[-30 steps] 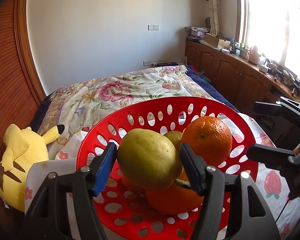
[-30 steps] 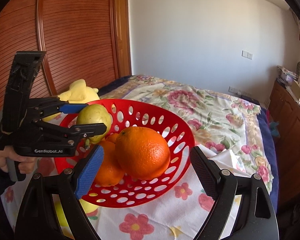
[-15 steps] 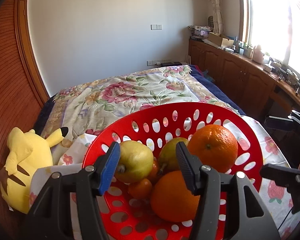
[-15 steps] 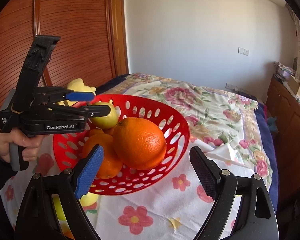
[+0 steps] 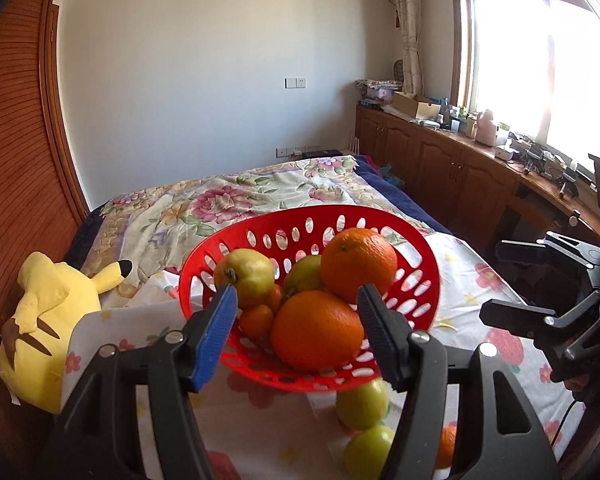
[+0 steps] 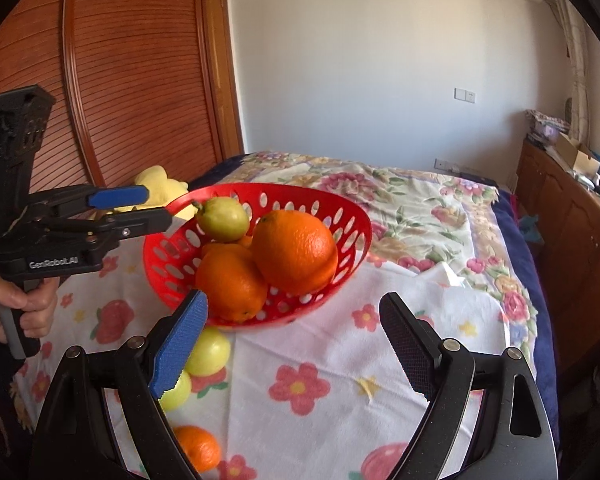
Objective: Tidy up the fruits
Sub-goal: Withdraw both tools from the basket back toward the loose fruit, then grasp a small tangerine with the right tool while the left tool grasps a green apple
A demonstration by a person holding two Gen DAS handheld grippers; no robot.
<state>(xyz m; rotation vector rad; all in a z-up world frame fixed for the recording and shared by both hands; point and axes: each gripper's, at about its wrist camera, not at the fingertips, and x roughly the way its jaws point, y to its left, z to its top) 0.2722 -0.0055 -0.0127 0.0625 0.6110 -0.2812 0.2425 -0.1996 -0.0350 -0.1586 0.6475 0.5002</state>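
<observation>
A red perforated basket (image 5: 320, 211) (image 6: 284, 189) stands on a flowered cloth. It holds a yellow-green pear (image 5: 248, 276) (image 6: 222, 220), two big oranges (image 5: 358, 266) (image 5: 316, 330), a second green fruit (image 5: 304, 276) and small tangerines (image 5: 256, 320). My left gripper (image 5: 298, 332) (image 6: 156, 208) hovers at the basket's near-left rim. Its jaws are opening and grip nothing. My right gripper (image 6: 294, 344) (image 5: 540, 280) stands open and empty in front of the basket. Two green apples (image 6: 210, 350) (image 6: 176, 392) and a small orange (image 6: 198, 448) lie on the cloth just before the basket.
A yellow plush toy (image 5: 52, 320) lies left of the basket by the wooden wardrobe doors (image 6: 140, 80). A bed with a floral quilt (image 5: 240, 200) stretches behind. Wooden cabinets (image 5: 440, 160) run along the window side. A hand (image 6: 20, 308) holds the left gripper's handle.
The left gripper let go of the yellow-green pear, which now rests in the basket, and drew back and up. The right gripper also pulled back, so the loose fruit on the cloth shows.
</observation>
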